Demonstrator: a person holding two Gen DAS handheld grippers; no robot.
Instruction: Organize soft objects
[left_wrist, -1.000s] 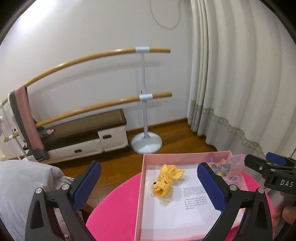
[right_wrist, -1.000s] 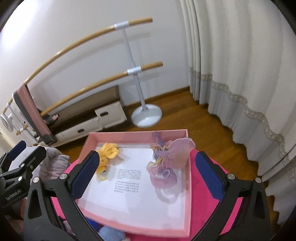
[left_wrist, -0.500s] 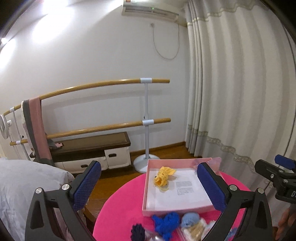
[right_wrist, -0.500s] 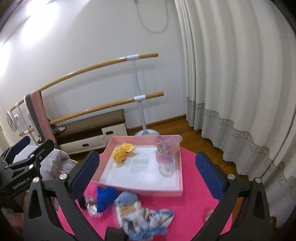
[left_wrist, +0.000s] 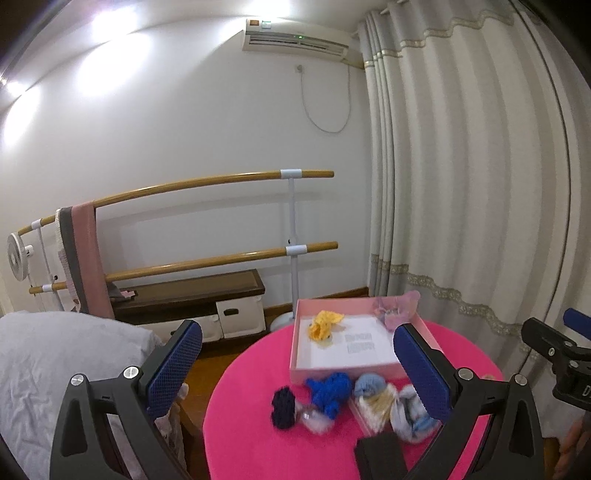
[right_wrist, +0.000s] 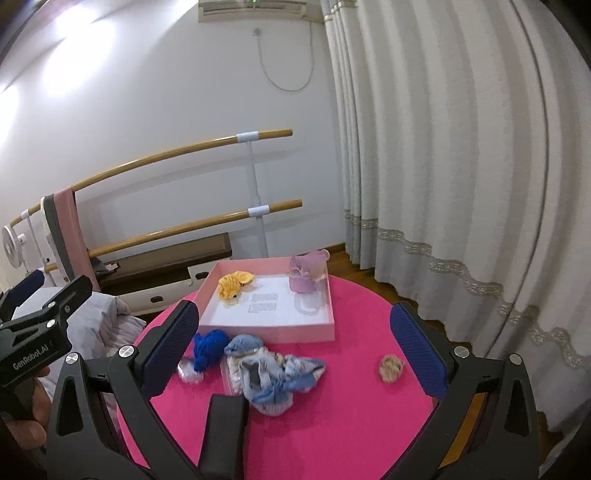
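Observation:
A pink box sits at the far side of a round pink table. Inside lie a yellow knitted toy and a lilac organza pouch. In front of the box lie a blue knitted piece, a dark navy piece, a light blue patterned cloth bundle and a small tan scrunchie. My left gripper and my right gripper are both open and empty, held back above the near table edge.
A black block lies near the front of the table. A ballet barre, a low bench with drawers and a bed stand to the left; curtains hang at the right.
Both grippers have pulled back and up from over the box, so the whole table and the loose soft items in front of the box now show. Both stay open.

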